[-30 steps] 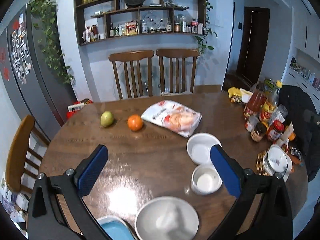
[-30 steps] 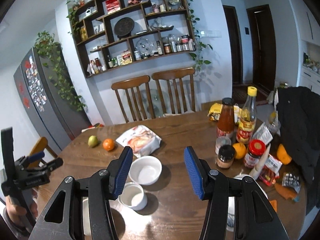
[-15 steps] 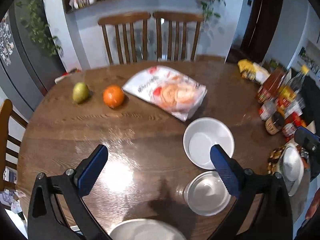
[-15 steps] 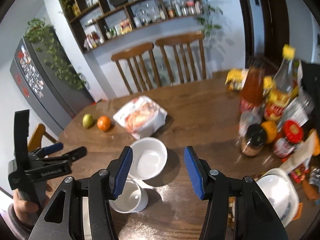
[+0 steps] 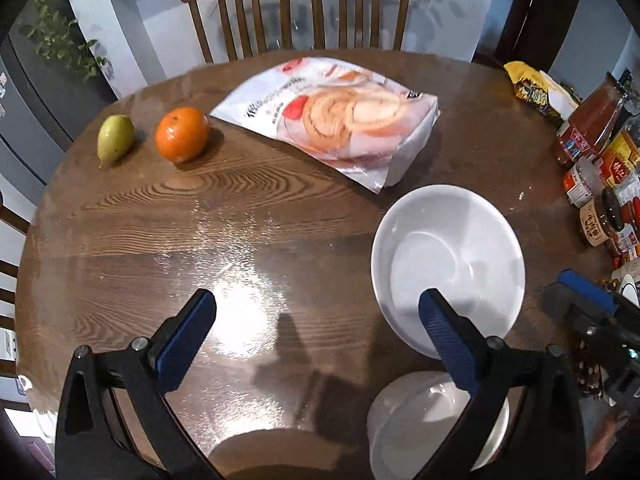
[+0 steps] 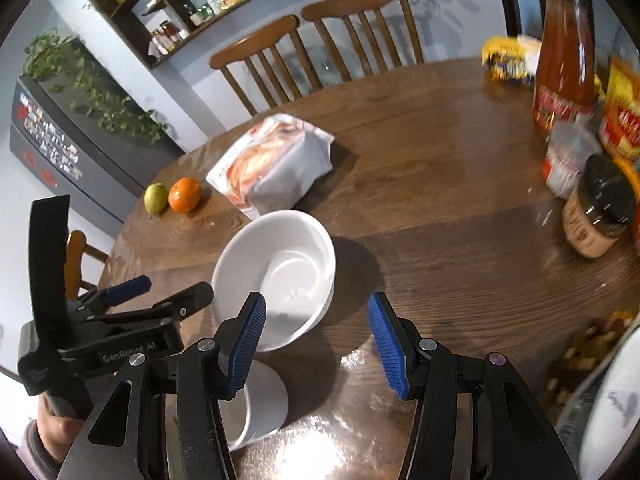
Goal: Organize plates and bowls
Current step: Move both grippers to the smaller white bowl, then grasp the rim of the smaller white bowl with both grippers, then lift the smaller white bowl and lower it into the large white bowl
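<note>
Above the large white bowl, right hand-held gripper and left hand-held gripper, both spread wide, empty

Home dining room: wooden table, chairs, fridge.

Round wooden worktop. Green pear beside orange at far left, close but apart. Flat snack bag lies mid-worktop. Right edge: red sauce bottle, dark-lidded jar, more jars and packets clustered, labels blurred. Yellow packet at far right. Two wooden chairs behind, fridge with plant at left.
</note>
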The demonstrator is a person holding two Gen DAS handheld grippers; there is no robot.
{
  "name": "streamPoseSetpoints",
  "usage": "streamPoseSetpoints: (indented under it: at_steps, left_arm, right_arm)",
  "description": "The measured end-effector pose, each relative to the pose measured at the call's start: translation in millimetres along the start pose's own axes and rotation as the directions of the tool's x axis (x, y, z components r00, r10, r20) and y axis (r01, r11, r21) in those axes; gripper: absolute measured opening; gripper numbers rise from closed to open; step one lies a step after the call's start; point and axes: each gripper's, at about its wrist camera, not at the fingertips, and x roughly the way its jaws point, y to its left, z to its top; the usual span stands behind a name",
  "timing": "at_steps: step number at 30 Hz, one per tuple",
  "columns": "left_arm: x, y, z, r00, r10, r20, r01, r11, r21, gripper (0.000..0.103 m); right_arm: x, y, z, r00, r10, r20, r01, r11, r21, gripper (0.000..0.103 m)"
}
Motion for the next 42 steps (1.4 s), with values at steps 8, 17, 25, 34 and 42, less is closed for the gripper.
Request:
streamPoseSetpoints:
  at_steps: [8,17,25,34,42]
  left_arm:
    - [18,-8,10,0.998,-0.02,-0.051,0.021,1.0,0.018,0.083]
    - [36,-16,7,0.993,-0.051,-0.102,0.055,0.998,0.033,0.045]
    - [31,-33,1,0.994,-0.072,-0.083,0.08,0.993,0.089,0.013]
    - [-14,-33,0,0.997,-0.037,0.071,0.028,0.992,0.123,0.013]
    - [-80,-28,-13,0.97,-0.018,0.241,-0.013,0.992,0.127,0.014]
  right_arm:
    - [29,-13,0,0.999,0.036,-0.034,-0.034,0.998,0.057,0.054]
    - [41,-16,-5,0.997,0.063,-0.052,-0.059,0.996,0.068,0.028]
    - [39,-8,-5,0.997,0.077,-0.024,-0.076,0.996,0.051,0.015]
    - [6,7,0,0.994,0.089,0.062,-0.09,0.996,0.005,0.014]
    - [-43,31,-1,0.975,0.14,0.17,-0.133,0.99,-0.053,0.014]
